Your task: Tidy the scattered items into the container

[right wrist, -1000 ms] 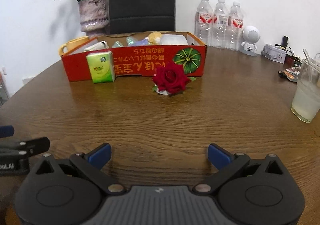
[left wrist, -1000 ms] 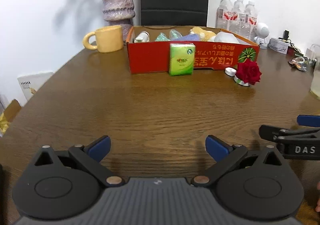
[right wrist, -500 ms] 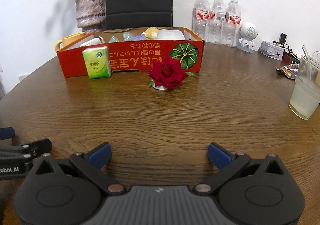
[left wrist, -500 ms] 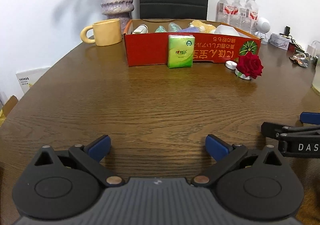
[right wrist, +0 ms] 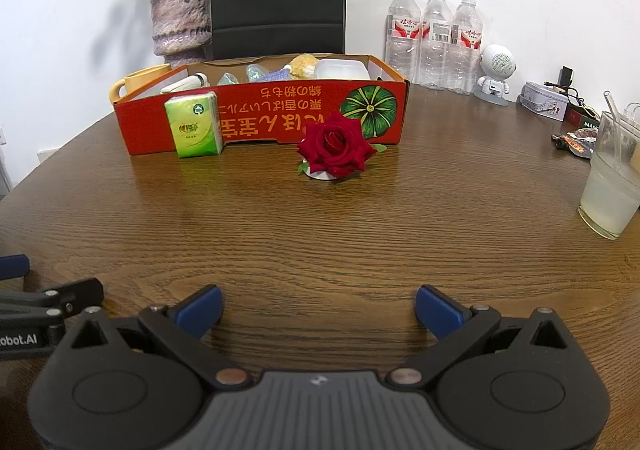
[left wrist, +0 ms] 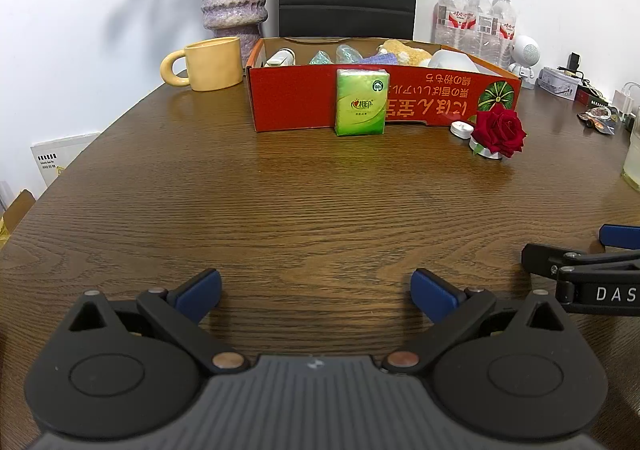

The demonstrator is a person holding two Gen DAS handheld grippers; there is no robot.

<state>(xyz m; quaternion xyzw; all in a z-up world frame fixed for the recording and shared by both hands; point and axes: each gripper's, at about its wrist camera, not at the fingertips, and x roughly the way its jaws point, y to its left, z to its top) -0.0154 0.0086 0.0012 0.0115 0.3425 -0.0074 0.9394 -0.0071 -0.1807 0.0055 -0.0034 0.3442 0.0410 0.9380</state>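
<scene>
My left claw (left wrist: pixel 316 290) sits low over the dark brown wood-grain bench (left wrist: pixel 304 202), level and pointed straight ahead, its blue-tipped fingers (left wrist: pixel 198 292) spread wide with nothing between them. My right claw (right wrist: pixel 318 306) is beside it at about the same height, likewise gaping and empty.

Well ahead, a green rectangular tissue packet (left wrist: pixel 362 102) stands upright, touching the front wall of the long red cardboard box (left wrist: pixel 292 100). To its right a red rose on a small white base (right wrist: pixel 334 146) rests on the bench just before the box, with a small white round cap (left wrist: pixel 461 128) next to it. The box already holds several small items. Beside its left end stands a yellow ceramic mug (left wrist: pixel 210 64).
</scene>
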